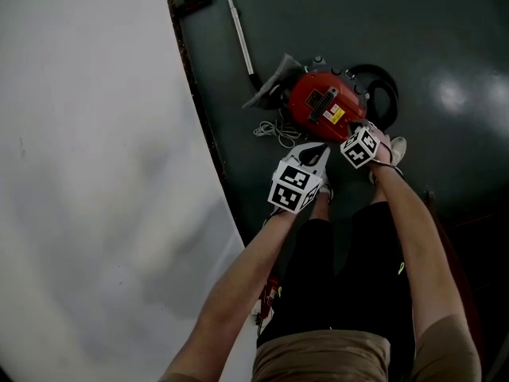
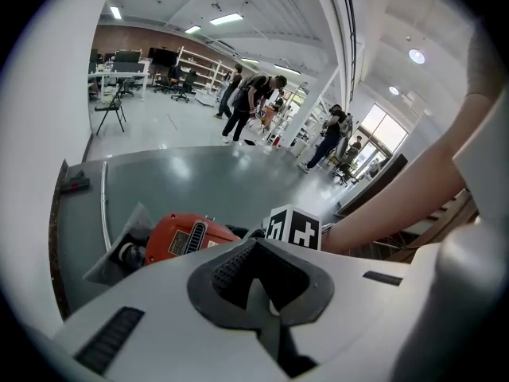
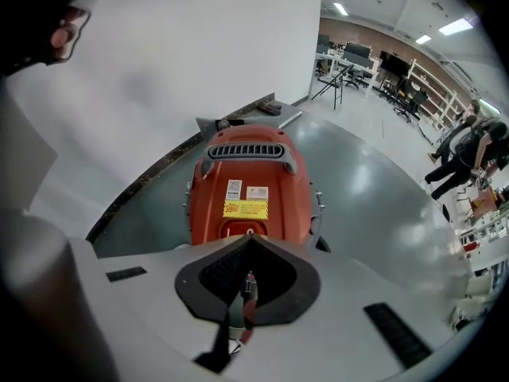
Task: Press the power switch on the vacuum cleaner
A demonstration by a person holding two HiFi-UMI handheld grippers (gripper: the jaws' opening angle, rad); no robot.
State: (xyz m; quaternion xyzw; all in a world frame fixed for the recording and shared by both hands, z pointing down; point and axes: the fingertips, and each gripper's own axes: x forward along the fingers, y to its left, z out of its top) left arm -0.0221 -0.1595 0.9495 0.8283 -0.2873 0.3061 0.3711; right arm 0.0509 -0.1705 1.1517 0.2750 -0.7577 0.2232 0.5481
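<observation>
Right gripper (image 3: 248, 251): clenched shut, nothing between jaws, aimed steeply down. Just past its tips: red switch (image 3: 244, 230) on near end of vacuum (image 3: 250, 183) top. Touching or a hair apart: cannot tell. Beyond switch: yellow label (image 3: 245, 209), then grey grille (image 3: 246, 151) at far end.

Left gripper (image 2: 256, 253): also shut, empty, just beside the right one, at its left in head view, off the vacuum's near edge. Dead ahead in left gripper view: right gripper's marker cube (image 2: 293, 228), vacuum to the left of it.

Vacuum on dark grey floor (image 1: 445, 46), near white wall (image 1: 79, 134). Around it in head view: black hose (image 1: 386, 86) looped on the right, grey nozzle (image 1: 272, 87) against upper-left side, white wand (image 1: 238, 29) running up from nozzle, cord (image 1: 274, 131) bundled at lower left. Shoe (image 1: 396, 147) just right of right gripper.

Far background, left gripper view: people (image 2: 250, 106) standing, shelving (image 2: 199, 66) behind.
</observation>
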